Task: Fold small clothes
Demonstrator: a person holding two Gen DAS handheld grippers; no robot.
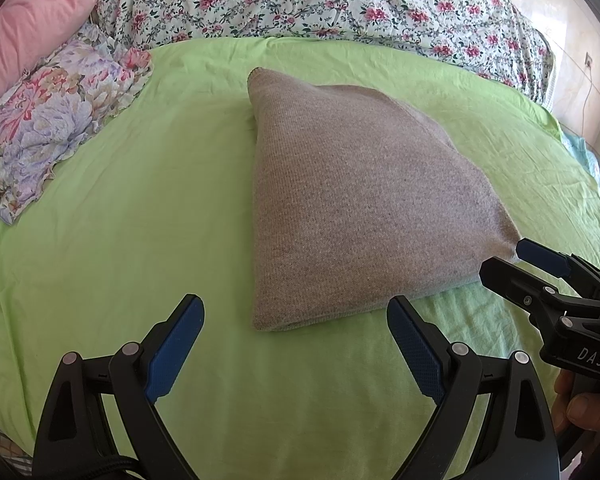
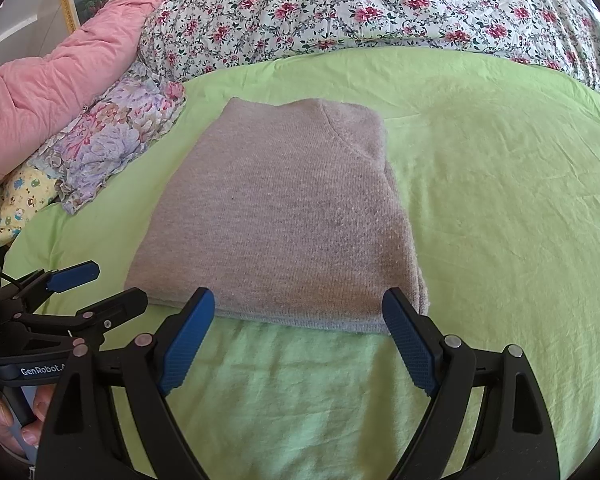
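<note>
A grey knit sweater (image 1: pixel 352 204) lies folded into a flat packet on the green bedsheet (image 1: pixel 120 240); it also shows in the right wrist view (image 2: pixel 284 216). My left gripper (image 1: pixel 296 320) is open and empty, just short of the packet's near left corner. My right gripper (image 2: pixel 300 312) is open and empty, its fingertips on either side of the packet's near edge. In the left wrist view the right gripper (image 1: pixel 504 258) sits at the packet's near right corner. In the right wrist view the left gripper (image 2: pixel 112 284) sits at the near left corner.
A lilac floral cloth (image 1: pixel 56 120) lies bunched at the left, with a pink quilt (image 1: pixel 32 20) behind it. A white floral duvet (image 1: pixel 320 0) runs along the far side. A yellow patterned cloth (image 2: pixel 24 200) lies at the left edge.
</note>
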